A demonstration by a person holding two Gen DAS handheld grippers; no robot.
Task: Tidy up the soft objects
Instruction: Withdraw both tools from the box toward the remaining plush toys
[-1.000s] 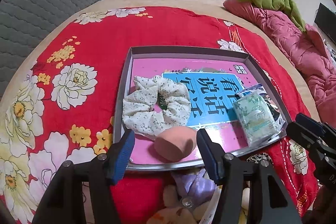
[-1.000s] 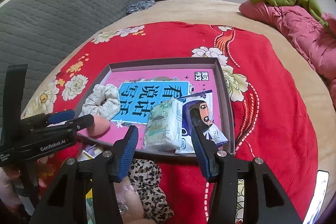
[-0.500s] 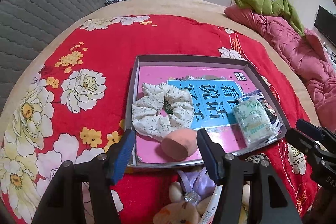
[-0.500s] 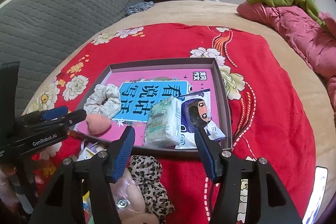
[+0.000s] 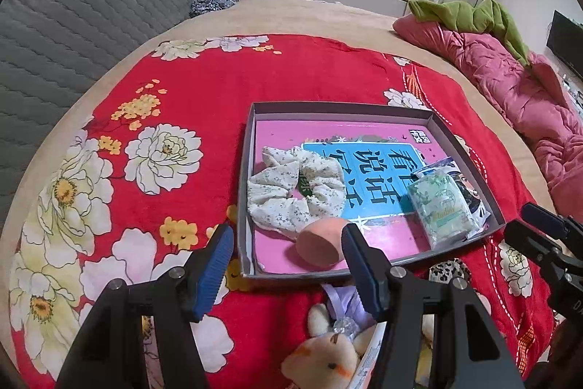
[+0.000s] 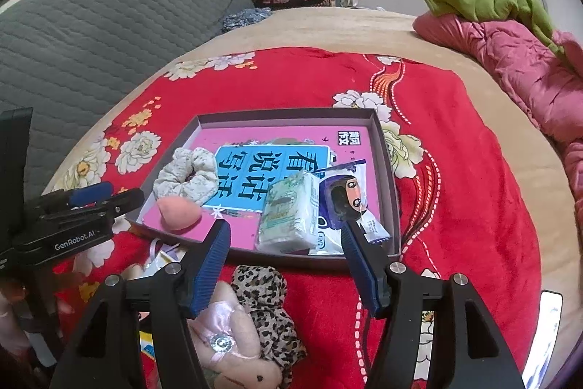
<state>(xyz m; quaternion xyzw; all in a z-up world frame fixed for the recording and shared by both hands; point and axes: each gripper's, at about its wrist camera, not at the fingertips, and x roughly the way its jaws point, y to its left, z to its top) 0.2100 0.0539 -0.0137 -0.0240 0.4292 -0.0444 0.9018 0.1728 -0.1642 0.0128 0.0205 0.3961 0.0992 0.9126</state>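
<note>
In the shallow grey tray point(image 5: 470, 155), on its pink book cover, lie the items already sorted: a floral scrunchie point(image 5: 295, 194) at 9 o'clock, a peach makeup sponge point(image 5: 320, 243) at 7 o'clock, and a green tissue pack point(image 6: 288, 210) at 4 o'clock, resting against a cartoon-printed packet point(image 6: 346, 199). The right gripper point(image 6: 286, 254) has backed off the tissue pack over the last second; its jaws are opening, with nothing between them. That reads as a finished placement. The left gripper point(image 5: 284, 261) has lifted slightly away from the sponge, fingers about half spread and empty. Still outside the tray, at 6 o'clock on the red floral blanket point(image 5: 204, 86), wait a leopard-print scrunchie point(image 6: 266, 308), a pink plush rabbit point(image 6: 237, 352) and an orange plush toy point(image 5: 324, 363), probably next.
</note>
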